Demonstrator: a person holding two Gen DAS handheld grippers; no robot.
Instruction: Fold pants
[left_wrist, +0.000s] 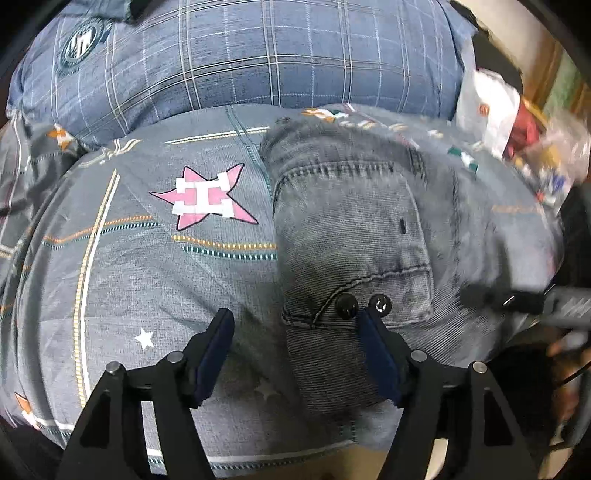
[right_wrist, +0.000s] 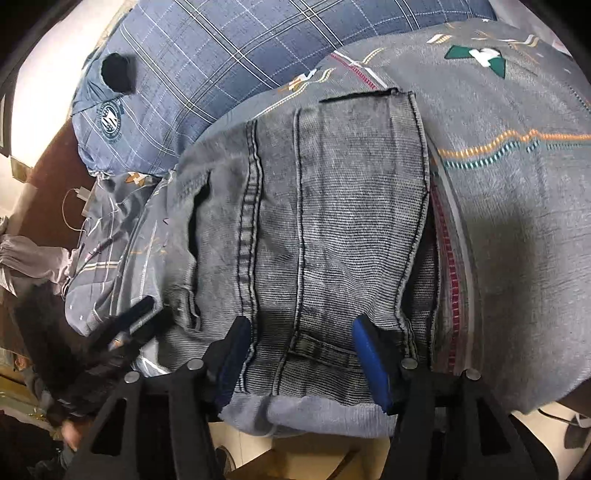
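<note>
Left gripper (left_wrist: 297, 345) fingers apart above pants (left_wrist: 354, 229); right gripper (left_wrist: 487, 295) blurred.

**Both grippers stood open, angled down**

The left gripper (left_wrist: 297, 328) pointed steeply downward with its jaws spread wide, the blue pads (left_wrist: 218, 354) apart and pressing on nothing. The right gripper (right_wrist: 301, 338) tilted down at much the same slant, its jaws likewise parted and its blue pads (right_wrist: 369, 358) clear of any grip. In each wrist view the other gripper showed as a dark blur at the edge, and a hand (right_wrist: 72, 439) showed blurred below it.
</note>
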